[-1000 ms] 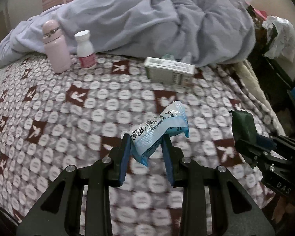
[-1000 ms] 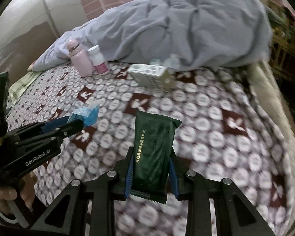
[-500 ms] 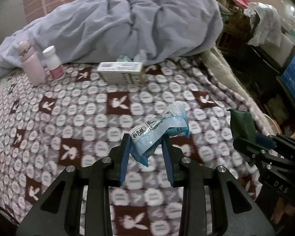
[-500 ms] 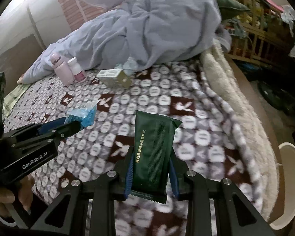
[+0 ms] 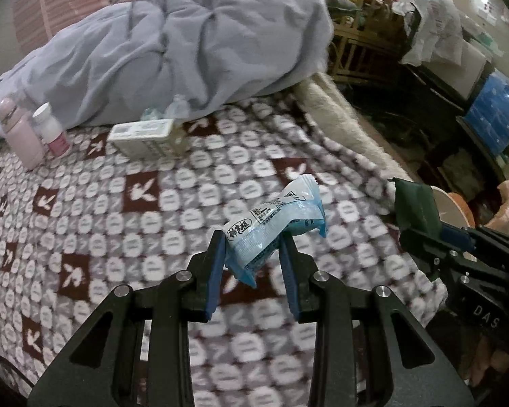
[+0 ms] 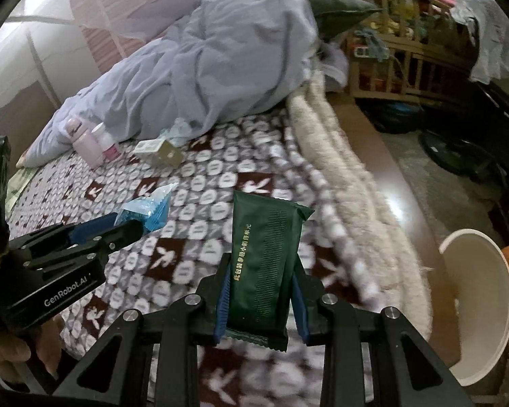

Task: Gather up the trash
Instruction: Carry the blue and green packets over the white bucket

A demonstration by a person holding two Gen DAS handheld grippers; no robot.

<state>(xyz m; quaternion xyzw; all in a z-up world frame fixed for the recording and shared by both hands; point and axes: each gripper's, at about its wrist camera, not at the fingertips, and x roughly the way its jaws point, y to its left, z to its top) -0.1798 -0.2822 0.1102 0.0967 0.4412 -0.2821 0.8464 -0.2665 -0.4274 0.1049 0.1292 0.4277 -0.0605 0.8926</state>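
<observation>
Your left gripper (image 5: 252, 257) is clamped on a light blue wrapper (image 5: 275, 227), holding it up above the patterned blanket (image 5: 118, 203), and your right gripper (image 6: 260, 300) is clamped on a dark green packet (image 6: 263, 261) standing upright between its pads. Both hang over the blanket's near edge, with the white bin (image 6: 485, 305) on the floor just past that edge. At the blanket's far side a pink bottle (image 5: 20, 135), a white bottle (image 5: 52, 129) and a small box (image 5: 146, 137) stand against the grey duvet (image 5: 186, 40).

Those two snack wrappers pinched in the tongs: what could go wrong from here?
The blue wrapper is pinched only at its lower end by the left tongs, so it might slip out. The green wrapper in the right tongs could miss the white bin beside the bed, since only part of its rim shows.
</observation>
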